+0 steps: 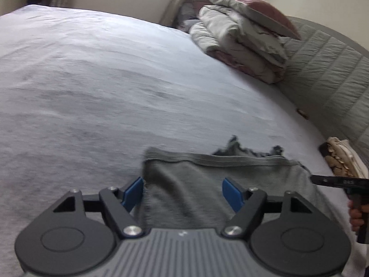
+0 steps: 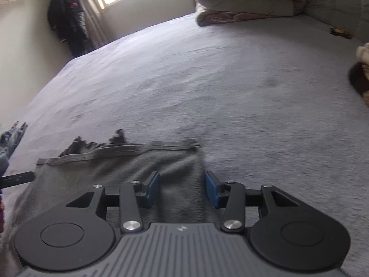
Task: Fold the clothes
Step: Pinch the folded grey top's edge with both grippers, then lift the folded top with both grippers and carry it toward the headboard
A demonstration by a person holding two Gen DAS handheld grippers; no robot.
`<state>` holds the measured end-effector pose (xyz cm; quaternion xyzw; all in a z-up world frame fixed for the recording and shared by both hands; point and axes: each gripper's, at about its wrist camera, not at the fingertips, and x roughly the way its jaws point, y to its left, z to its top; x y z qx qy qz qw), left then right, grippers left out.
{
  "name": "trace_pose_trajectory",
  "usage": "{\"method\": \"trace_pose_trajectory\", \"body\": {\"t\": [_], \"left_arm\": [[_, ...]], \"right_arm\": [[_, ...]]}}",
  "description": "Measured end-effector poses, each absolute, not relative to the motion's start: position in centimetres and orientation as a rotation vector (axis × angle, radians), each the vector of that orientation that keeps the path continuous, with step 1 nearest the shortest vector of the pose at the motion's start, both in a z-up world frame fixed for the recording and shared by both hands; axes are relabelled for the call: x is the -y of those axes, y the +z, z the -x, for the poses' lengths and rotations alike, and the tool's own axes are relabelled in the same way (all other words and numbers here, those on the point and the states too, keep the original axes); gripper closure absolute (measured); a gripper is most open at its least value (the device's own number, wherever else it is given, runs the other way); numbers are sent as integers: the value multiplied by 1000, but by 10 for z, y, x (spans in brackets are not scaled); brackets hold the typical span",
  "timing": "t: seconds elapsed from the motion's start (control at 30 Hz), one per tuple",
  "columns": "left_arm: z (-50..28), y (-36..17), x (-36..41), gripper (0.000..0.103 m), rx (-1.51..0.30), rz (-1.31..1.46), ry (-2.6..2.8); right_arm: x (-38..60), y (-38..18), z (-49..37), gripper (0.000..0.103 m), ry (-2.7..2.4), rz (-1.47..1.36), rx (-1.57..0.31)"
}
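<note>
Bedroom, daylit window; pale lilac bedsheet (image 1: 92, 80) spread wide, folded quilts (image 1: 242, 46) stacked at the far end.

Item: grey knit garment with ribbed hem (image 1: 207, 177), lying flat on the sheet's near edge.

Left gripper (image 1: 182, 192): fingers wide, straddling the garment's left edge, gripping nothing.

Right gripper (image 2: 183, 189): fingers half-open over the right edge, nothing pinched.

Handling: likely soft, light, limp; best pinched at corners.

Obscured: dark ragged cloth (image 2: 92, 144) beyond the hem, unidentifiable; garment's near part hidden.

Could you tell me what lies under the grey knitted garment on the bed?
A dark ragged-edged fabric pokes out beyond the grey knitted garment, both lying on the lilac bedsheet. How far the dark fabric continues underneath is hidden.
</note>
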<state>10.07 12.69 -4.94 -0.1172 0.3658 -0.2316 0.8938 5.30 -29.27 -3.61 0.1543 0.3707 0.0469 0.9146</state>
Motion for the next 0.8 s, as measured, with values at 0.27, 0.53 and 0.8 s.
{"method": "trace_pose_trajectory", "body": {"t": [0.27, 0.53, 0.8], "left_arm": [[-109, -56, -108, 40, -743, 260, -547], [-116, -61, -98, 66, -741, 247, -562], [-114, -62, -92, 92, -733, 237, -525]], "right_arm": [[272, -40, -63, 57, 209, -260, -747], [251, -43, -66, 61, 240, -143, -721], [220, -43, -65, 85, 204, -30, -687]]}}
